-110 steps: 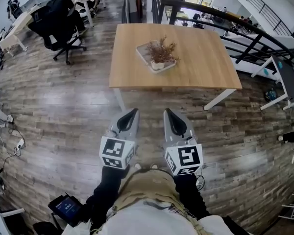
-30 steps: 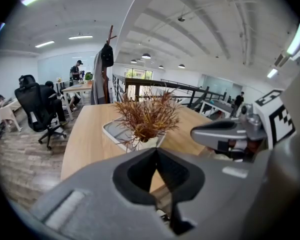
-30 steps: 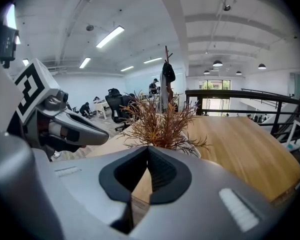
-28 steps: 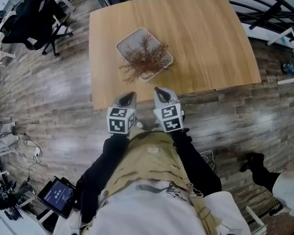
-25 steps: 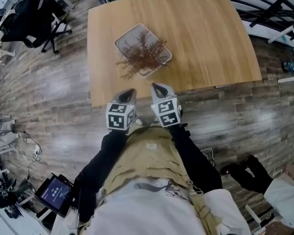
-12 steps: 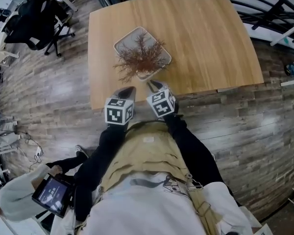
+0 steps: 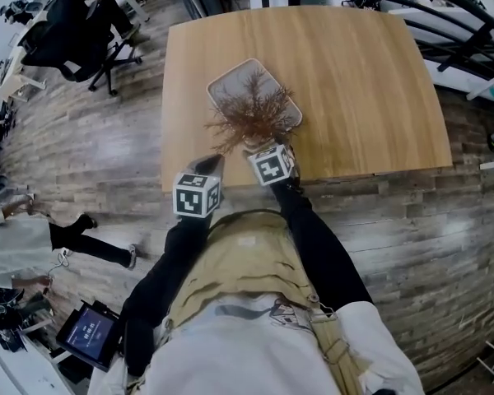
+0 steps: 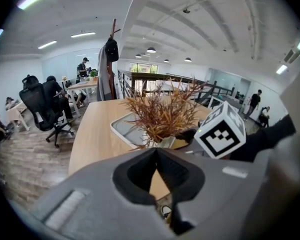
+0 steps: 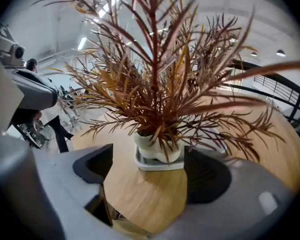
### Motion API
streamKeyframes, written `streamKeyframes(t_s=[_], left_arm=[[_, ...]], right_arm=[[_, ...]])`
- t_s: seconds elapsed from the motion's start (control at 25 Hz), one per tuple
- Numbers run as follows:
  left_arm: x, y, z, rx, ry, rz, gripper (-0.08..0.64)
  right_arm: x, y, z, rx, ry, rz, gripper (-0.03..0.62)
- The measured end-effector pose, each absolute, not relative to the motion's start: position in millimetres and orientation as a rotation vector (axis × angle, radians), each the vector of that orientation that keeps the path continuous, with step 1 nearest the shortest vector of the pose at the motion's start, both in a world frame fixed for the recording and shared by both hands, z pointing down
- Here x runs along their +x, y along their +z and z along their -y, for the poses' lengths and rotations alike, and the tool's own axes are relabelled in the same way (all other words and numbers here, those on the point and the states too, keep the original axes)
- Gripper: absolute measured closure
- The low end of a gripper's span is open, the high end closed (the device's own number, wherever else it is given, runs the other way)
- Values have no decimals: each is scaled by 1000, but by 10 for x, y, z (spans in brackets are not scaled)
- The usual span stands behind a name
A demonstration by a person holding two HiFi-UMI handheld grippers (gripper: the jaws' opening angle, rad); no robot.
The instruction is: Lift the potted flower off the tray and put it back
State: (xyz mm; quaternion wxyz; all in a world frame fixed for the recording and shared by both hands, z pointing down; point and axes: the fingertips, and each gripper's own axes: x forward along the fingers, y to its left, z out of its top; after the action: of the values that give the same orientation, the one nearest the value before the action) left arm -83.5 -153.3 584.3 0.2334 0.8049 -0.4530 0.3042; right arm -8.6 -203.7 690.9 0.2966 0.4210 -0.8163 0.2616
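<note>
Right gripper [image 9: 149,159] opening, potted flower [image 9: 157,146] between.

The potted flower [image 7: 251,113] stands upright in front of me, a spray of thin, spiky red-brown leaves fanning out wide from a small, rounded, cream-white pot [image 9: 157,149]. The leaves spread well past the pot on every side. The pot sits inside the tray [image 7: 229,81], at its near corner, right against the rim. The tray is pale grey, shallow and rectangular with rounded corners. It lies flat, turned cornerwise, on the near-left part of the wooden table [image 7: 354,81], and its far half is bare.
</note>
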Motion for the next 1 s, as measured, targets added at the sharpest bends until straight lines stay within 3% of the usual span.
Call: streamKeyframes(t_s=[0.2,1.0], left_arm=[[-1034,5848,1609,2163,822,1307,557],[-1615,6041,1539,1952,832,1403,557]], right_arm=[[-118,7037,2240,1102,753,2147,106],[-276,7256,2588,1165,831,2097,38]])
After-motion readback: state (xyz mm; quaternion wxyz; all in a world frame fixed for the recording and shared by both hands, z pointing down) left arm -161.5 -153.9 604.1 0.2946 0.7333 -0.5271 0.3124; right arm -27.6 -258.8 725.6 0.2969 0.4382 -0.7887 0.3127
